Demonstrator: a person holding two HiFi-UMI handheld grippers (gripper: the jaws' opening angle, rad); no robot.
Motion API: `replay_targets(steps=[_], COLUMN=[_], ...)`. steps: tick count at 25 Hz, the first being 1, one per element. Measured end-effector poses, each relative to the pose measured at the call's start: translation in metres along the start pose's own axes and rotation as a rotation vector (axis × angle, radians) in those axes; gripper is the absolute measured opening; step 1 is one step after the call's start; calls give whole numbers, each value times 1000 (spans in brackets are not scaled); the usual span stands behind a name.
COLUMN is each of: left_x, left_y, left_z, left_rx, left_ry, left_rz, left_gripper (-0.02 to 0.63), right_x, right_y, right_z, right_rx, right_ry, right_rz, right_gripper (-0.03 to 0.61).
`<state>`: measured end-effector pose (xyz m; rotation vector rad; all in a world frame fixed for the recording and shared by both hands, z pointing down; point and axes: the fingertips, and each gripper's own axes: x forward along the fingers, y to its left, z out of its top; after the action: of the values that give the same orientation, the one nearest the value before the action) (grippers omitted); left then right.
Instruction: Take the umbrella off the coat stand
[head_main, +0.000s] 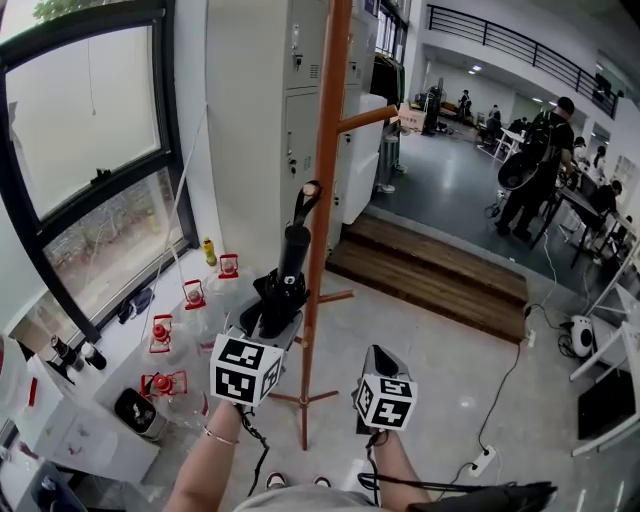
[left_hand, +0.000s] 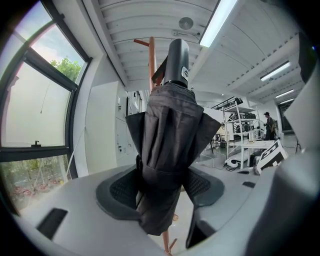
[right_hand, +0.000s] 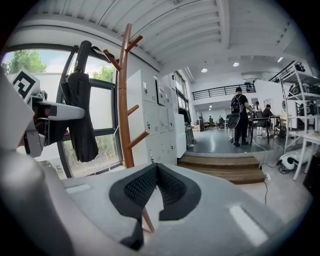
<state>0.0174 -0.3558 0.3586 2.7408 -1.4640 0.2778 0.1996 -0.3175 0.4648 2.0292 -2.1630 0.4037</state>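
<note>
- We take this for an open-plan workshop hall, part lab, part office.
- Ahead of the right claw (right_hand: 156, 167), beyond wooden steps (right_hand: 225, 167), a person (right_hand: 241, 115) stands by work tables (right_hand: 267, 119).
- Right of the claw stands a metal shelving rack (right_hand: 301, 74).
- Left of it are grey lockers (right_hand: 150, 125).
- High ahead runs a mezzanine railing (right_hand: 220, 91).
</note>
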Motion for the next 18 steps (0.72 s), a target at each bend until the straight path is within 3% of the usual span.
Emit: replay_targets(steps=[18], left_x=[-39], left_y=[-5], left_z=[40], left_rx=[-23], left_ry=[-82], left_rz=[52], left_gripper=[258], right_x=[-8], right_y=[15], right_z=[2], right_rx=[-21], right_ry=[-3], right_rz=[81], right_gripper=[5])
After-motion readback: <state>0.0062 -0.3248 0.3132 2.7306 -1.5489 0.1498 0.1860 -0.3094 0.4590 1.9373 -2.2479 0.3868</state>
